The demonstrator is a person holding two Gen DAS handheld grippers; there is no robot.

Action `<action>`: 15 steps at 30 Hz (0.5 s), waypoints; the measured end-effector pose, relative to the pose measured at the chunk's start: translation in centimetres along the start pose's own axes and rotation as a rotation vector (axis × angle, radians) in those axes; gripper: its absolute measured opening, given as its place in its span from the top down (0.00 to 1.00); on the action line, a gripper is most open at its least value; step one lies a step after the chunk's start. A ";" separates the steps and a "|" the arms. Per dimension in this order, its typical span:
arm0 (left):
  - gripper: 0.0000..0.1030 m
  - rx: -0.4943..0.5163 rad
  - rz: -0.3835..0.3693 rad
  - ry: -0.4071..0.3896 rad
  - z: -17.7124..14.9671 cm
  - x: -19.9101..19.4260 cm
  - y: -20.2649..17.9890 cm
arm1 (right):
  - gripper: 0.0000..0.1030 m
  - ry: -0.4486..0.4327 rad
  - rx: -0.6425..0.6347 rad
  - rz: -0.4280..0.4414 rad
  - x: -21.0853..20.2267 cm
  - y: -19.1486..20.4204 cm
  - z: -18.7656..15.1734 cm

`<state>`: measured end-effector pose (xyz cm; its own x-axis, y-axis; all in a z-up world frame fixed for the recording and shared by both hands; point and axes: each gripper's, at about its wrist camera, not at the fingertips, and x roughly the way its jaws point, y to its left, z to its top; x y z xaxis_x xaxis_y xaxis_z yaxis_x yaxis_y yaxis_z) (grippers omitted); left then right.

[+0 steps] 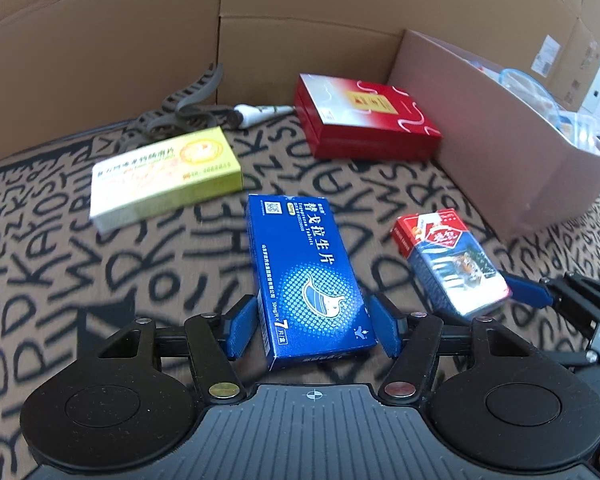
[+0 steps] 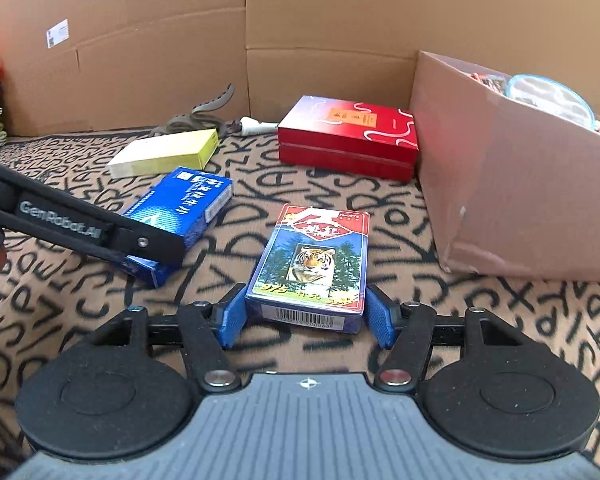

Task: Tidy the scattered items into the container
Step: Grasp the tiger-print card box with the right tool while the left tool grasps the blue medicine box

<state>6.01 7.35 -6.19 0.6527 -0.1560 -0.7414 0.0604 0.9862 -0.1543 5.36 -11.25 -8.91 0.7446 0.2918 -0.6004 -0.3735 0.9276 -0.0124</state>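
Note:
A blue medicine box (image 1: 306, 268) lies lengthwise between the blue pads of my left gripper (image 1: 314, 330), which is shut on its near end. A playing-card pack with a tiger picture (image 2: 310, 260) sits between the pads of my right gripper (image 2: 306, 318), which grips its near end. In the left wrist view the pack (image 1: 452, 260) hangs tilted just right of the blue box. The open cardboard container (image 2: 500, 168) stands to the right on the lettered cloth, beyond both grippers.
A yellow-green medicine box (image 1: 164, 168) lies at the left. A red gift box (image 1: 364, 120) rests against the container's left wall. Behind them are a grey strap (image 1: 180, 104) and a small white item (image 1: 260, 112). Cardboard walls close the back. A glass dish (image 2: 548, 92) sits inside the container.

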 end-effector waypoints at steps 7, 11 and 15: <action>0.14 -0.061 0.051 -0.008 0.8 0.9 -0.2 | 0.24 -0.027 0.017 -0.037 0.0 0.4 1.1; 0.10 -0.045 0.110 -0.013 0.8 2.2 -0.1 | 0.24 -0.011 0.046 -0.039 1.1 0.1 1.5; 0.05 -0.023 0.130 -0.020 0.9 2.9 -0.2 | 0.24 0.000 0.070 -0.044 2.3 -0.2 1.3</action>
<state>8.53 6.71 -7.74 0.6685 -0.0255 -0.7433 -0.0430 0.9964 -0.0729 7.86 -10.41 -9.28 0.7596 0.2508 -0.6001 -0.3009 0.9535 0.0176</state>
